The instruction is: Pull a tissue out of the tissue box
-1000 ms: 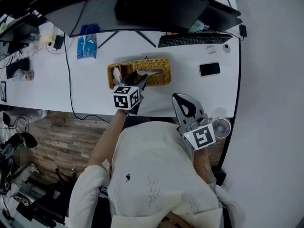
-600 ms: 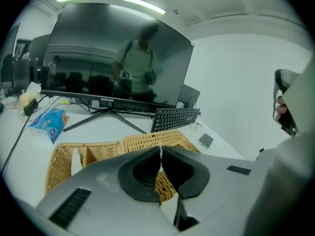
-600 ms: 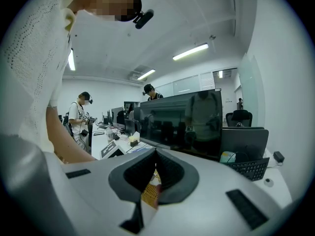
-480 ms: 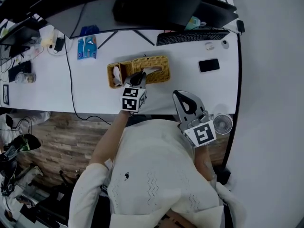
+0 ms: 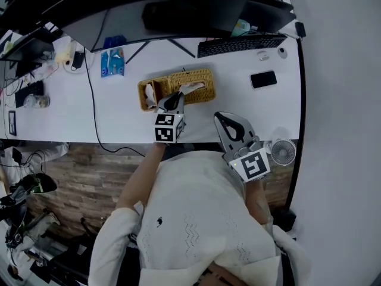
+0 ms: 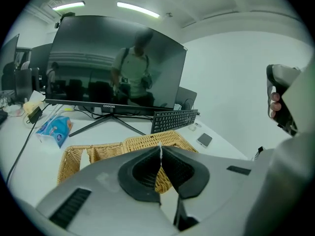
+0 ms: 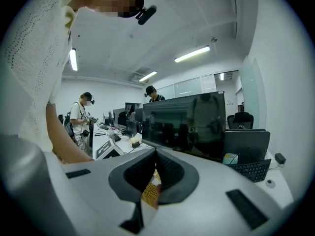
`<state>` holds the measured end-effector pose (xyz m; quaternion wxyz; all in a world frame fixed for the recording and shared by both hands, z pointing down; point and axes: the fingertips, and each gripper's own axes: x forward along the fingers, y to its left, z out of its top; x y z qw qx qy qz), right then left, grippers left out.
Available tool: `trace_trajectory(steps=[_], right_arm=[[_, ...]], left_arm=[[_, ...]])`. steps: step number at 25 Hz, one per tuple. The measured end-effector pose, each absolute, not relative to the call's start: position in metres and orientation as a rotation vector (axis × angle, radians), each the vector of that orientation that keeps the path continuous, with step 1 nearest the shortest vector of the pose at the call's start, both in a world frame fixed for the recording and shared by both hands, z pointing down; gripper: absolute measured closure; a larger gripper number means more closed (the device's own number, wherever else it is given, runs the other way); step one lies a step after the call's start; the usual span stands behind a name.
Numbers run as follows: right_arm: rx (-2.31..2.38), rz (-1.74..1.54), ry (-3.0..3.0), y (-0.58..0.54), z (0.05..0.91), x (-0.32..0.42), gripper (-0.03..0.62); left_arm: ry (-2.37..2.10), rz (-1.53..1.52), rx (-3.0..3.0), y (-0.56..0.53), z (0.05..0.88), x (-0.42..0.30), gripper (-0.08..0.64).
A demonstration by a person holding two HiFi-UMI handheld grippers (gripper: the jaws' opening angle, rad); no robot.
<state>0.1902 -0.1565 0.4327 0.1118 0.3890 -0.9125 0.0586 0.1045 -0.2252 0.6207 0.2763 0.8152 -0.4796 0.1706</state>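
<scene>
A woven wicker tissue box (image 5: 201,95) stands mid-desk, and a white tissue (image 5: 192,87) sticks out of its top slot toward me. My left gripper (image 5: 173,102) is at the box's near left corner. Its jaws are shut, and a thin white tissue edge shows pinched between them in the left gripper view (image 6: 161,149). That view also has the wicker box (image 6: 142,142) just beyond the jaws. My right gripper (image 5: 230,123) hangs at the desk's front edge, right of the box. Its jaws (image 7: 156,153) are shut with nothing between them.
An open wicker basket (image 5: 150,90) adjoins the box's left end. Behind are a monitor (image 5: 178,11), a keyboard (image 5: 241,42) and a blue pack (image 5: 112,61). A phone (image 5: 264,79) lies to the right, and a cable (image 5: 89,94) crosses the desk. A small fan (image 5: 283,149) sits off the front right.
My left gripper has drawn back a little from the box toward me, and the tissue now stretches toward it. The right gripper has hardly moved.
</scene>
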Motion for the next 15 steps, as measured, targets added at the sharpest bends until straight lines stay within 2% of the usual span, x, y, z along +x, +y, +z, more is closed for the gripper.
trace_trajectory(steps=[15], right_arm=[[1.126, 0.195, -2.639, -0.137, 0.443, 0.187, 0.591]], left_arm=[[-1.287, 0.409, 2.206, -0.208, 0.61, 0.103, 0.541]])
